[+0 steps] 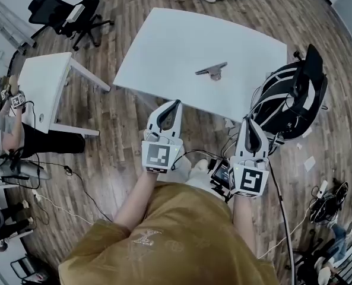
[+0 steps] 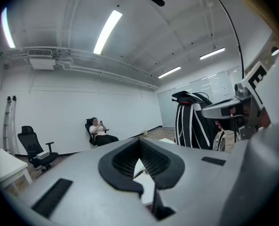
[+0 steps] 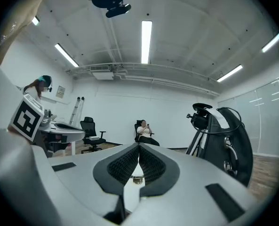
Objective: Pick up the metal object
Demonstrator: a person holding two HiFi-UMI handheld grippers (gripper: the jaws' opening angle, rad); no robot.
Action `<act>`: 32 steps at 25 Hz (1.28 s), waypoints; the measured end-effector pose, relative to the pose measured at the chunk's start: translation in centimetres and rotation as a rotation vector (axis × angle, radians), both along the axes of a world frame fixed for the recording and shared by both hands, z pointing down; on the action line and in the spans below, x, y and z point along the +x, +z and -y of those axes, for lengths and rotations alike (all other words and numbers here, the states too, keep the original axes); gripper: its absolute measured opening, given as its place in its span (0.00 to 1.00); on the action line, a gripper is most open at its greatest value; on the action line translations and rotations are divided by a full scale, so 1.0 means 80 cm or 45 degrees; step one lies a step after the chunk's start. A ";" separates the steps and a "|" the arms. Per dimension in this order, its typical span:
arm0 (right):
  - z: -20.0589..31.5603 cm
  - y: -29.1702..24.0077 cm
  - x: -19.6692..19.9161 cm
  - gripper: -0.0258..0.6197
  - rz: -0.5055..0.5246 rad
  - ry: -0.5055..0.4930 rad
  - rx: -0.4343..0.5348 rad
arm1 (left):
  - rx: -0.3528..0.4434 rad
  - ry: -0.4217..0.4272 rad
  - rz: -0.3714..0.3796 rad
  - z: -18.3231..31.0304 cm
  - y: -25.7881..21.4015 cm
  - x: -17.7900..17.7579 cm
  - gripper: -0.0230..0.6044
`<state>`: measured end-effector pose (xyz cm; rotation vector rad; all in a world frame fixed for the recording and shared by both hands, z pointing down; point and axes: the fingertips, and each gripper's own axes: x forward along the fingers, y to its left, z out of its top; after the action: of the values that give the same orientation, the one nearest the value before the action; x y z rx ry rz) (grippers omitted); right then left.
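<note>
The metal object (image 1: 211, 70), a flat grey bar on a small foot, lies on the white table (image 1: 164, 52), right of its middle. Both grippers hang over the floor in front of the table's near edge, short of the object. My left gripper (image 1: 174, 104) points at the table edge, jaws together and empty; in its own view the black pads (image 2: 125, 161) meet at the tip (image 2: 140, 142). My right gripper (image 1: 248, 122) is lower right, also shut and empty (image 3: 139, 147). A small metal piece (image 3: 137, 180) shows through the slit between its pads.
A black chair loaded with a striped bag and gear (image 1: 288, 97) stands right of the table, close to the right gripper. A small white side table (image 1: 45, 85) and an office chair (image 1: 69, 13) are at left. Cables (image 1: 75, 183) trail on the wood floor. A seated person (image 3: 144, 128) is far off.
</note>
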<state>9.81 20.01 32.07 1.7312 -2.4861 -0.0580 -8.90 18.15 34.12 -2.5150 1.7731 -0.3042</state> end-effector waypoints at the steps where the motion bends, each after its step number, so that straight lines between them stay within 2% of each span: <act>1: 0.002 0.000 -0.001 0.06 0.000 -0.006 0.001 | -0.001 -0.003 -0.002 0.002 0.000 -0.001 0.03; 21: 0.104 0.025 -0.004 0.06 0.006 0.047 -0.062 | -0.021 0.027 -0.013 0.118 0.023 -0.003 0.03; 32: 0.140 0.034 -0.016 0.06 0.002 0.090 -0.078 | -0.031 0.048 -0.024 0.158 0.035 -0.016 0.03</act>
<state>8.51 8.81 34.79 1.7933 -2.3992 0.0253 -10.16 5.51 36.93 -2.5733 1.7364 -0.3026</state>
